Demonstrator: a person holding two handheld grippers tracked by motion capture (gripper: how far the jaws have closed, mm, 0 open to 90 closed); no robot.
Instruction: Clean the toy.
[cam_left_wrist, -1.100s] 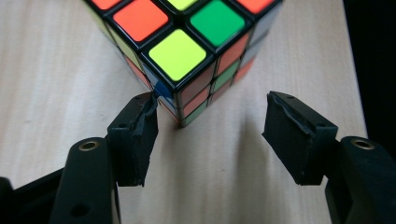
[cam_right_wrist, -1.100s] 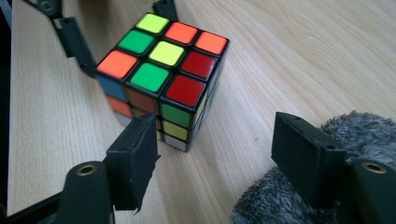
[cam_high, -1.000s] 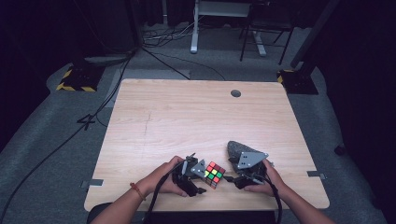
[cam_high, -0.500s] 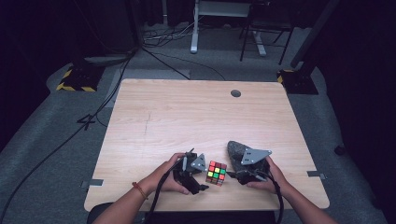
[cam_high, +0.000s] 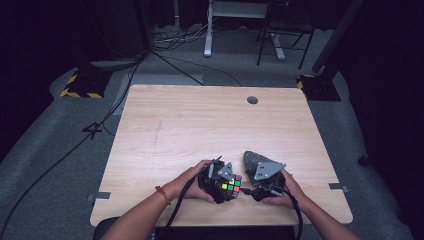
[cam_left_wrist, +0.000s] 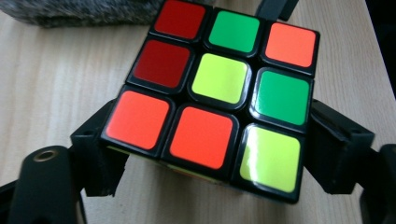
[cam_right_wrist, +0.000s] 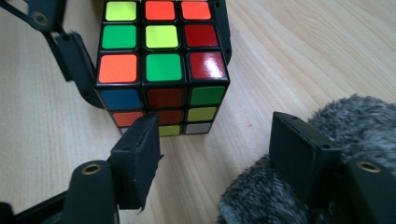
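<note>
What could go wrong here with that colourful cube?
1. The left gripper has just been closing its jaws with the cube between them, seemingly catching only its lower layer; the cube could twist or slip out.
2. The right gripper stands open near the cube, beside a grey fuzzy thing; moving in might snag the fuzz or knock the cube.

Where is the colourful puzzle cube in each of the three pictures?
High view: the cube sits at the table's near edge, between both hands.
Left gripper view: the cube is in the centre, between the black jaws.
Right gripper view: the cube is at upper left.
Shared landmark: the grey furry thing beside it.
</note>
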